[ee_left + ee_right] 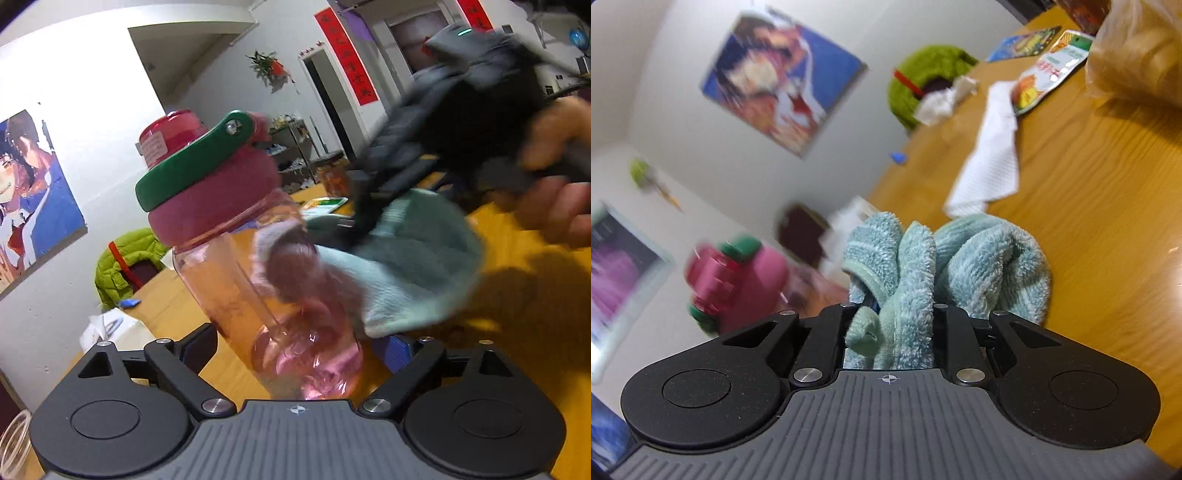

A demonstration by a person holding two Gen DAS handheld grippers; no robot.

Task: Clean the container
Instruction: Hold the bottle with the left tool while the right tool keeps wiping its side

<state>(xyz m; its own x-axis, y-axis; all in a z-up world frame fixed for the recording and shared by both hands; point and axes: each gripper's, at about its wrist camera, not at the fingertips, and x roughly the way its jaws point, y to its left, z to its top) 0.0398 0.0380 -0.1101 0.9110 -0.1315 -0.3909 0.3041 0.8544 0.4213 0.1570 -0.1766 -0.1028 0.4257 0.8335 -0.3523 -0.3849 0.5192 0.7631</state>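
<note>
Left wrist view: my L gripper [295, 347] clamps the pink bottle [258, 280] while R gripper [890, 332], pinching the towel [945, 258], should rub firmly ahead w/ steady pressure.

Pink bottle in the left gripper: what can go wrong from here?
1. The pink bottle is tilted and gripped only near its base by the left gripper; a push from the teal cloth could lever it loose.
2. The cloth is bunched in the right gripper; loose folds could snag the green handle.
</note>
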